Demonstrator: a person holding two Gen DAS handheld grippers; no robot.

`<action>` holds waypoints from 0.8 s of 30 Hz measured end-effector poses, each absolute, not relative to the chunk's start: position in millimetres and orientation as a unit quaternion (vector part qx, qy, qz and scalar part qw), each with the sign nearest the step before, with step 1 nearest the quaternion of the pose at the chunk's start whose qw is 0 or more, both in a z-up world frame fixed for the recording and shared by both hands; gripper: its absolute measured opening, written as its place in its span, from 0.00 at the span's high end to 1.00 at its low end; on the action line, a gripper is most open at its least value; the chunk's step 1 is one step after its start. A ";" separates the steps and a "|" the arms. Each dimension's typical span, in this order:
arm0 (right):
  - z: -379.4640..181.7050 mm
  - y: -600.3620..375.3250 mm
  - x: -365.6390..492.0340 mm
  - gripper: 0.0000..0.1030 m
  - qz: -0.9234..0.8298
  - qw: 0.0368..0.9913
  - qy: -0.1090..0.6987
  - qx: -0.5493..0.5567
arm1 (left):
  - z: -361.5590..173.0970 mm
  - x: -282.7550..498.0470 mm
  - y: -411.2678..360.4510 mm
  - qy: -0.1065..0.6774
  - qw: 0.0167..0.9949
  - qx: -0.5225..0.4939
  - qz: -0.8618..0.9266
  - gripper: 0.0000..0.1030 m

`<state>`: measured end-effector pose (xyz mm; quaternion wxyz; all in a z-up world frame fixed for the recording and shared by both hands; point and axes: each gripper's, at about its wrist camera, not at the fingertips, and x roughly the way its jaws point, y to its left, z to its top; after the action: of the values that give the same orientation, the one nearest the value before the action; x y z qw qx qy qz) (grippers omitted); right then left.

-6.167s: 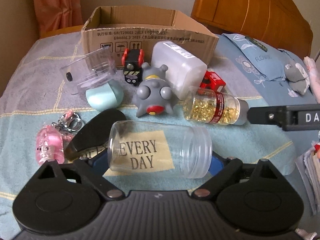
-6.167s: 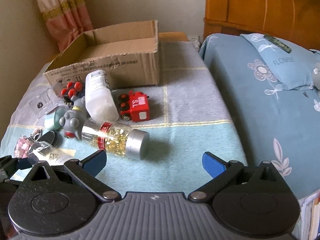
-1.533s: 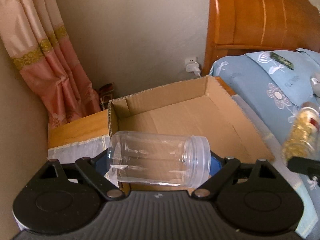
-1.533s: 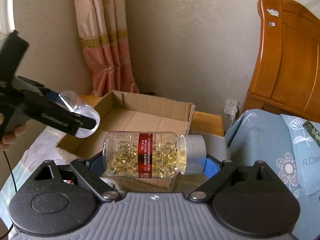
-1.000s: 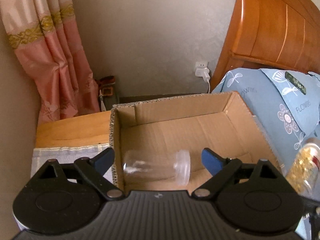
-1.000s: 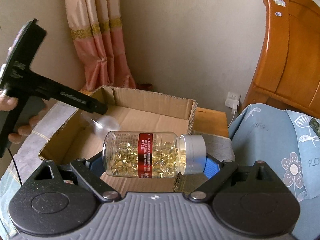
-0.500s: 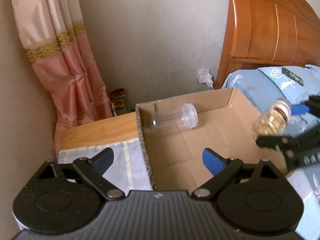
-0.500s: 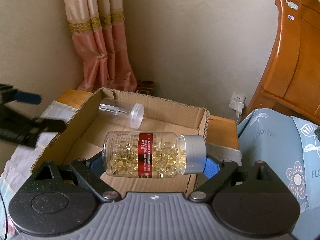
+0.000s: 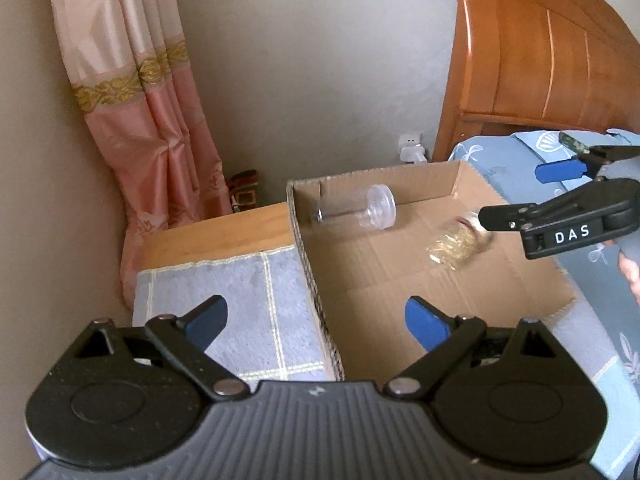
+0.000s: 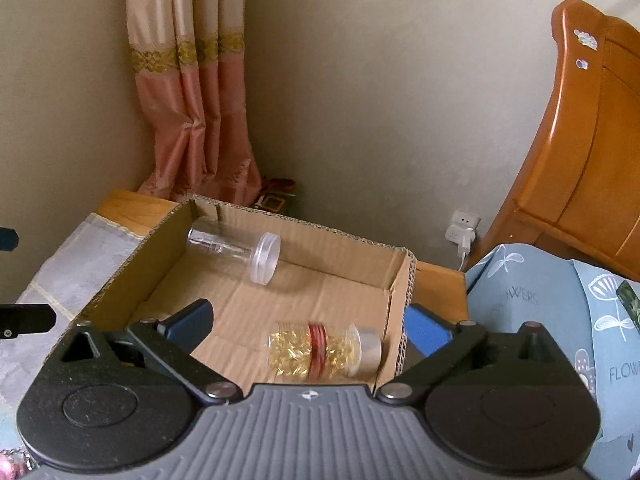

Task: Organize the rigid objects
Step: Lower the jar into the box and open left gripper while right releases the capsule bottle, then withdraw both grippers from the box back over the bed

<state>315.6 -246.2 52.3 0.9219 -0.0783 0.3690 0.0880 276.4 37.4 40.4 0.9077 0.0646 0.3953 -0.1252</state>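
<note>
Both grippers hang over the cardboard box (image 10: pixel 400 312). The left gripper (image 9: pixel 316 316) has its jaws spread wide with nothing in them, over the box's left wall. The right gripper (image 10: pixel 308 324) is opening its jaws, and the capsule bottle (image 10: pixel 324 350) is blurred just beyond them, untouched, above the box floor near the right wall. The clear plastic jar (image 10: pixel 236 252) lies on its side in the box's far left corner.

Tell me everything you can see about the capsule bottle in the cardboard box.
The capsule bottle is clear plastic, packed with golden softgels, with a red label band around its middle and a silver cap at one end. It lies on its side inside the cardboard box, near the corner closest to the right gripper, whose jaws are opening and not touching it. Its image is motion-blurred. It lies apart from the empty clear jar.
</note>
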 end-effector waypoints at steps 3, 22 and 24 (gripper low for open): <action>58.7 -247.4 300.1 0.00 0.092 0.923 0.367 -0.074 | 42.9 265.2 36.6 0.392 0.909 0.064 -0.126 0.07; 43.6 -265.9 168.2 0.00 0.152 0.927 0.342 -0.035 | 14.0 160.6 44.6 0.376 0.921 0.056 -0.089 0.03; 33.3 -268.8 157.5 0.00 0.154 0.925 0.345 -0.038 | 1.0 151.0 49.3 0.386 0.917 0.054 -0.084 0.03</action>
<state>157.5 -268.8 33.3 0.9253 -0.0375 0.3445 0.1541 151.0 49.3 1.0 0.9173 0.0541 0.3856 -0.0835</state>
